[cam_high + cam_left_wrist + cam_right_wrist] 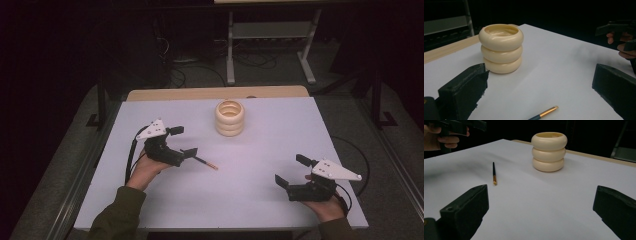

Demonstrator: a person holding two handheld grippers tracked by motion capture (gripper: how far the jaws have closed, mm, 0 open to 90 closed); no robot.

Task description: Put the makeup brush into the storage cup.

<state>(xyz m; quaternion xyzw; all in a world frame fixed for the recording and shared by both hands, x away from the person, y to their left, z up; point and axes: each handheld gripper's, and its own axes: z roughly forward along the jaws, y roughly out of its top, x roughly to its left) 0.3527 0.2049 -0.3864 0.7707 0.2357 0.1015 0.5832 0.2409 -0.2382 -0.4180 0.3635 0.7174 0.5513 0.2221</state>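
A cream holder (230, 118) shaped like three stacked rings stands upright at the table's far middle, its top open; it also shows as the holder (501, 47) and the holder (549, 151). A thin dark brush (206, 163) with a gold ferrule lies flat on the white table. My left gripper (182, 141) is open just left of the brush, and the brush tip (544, 113) lies low between its jaws, untouched. My right gripper (292, 170) is open at the near right with nothing in it. It looks toward the brush (494, 173) and the holder.
The white table top (260, 200) has a wooden strip (200, 93) along its far edge. Beyond it stand a dark floor with cables and the legs of another table (231, 50). Each hand's far gripper shows at the edge of the other's view.
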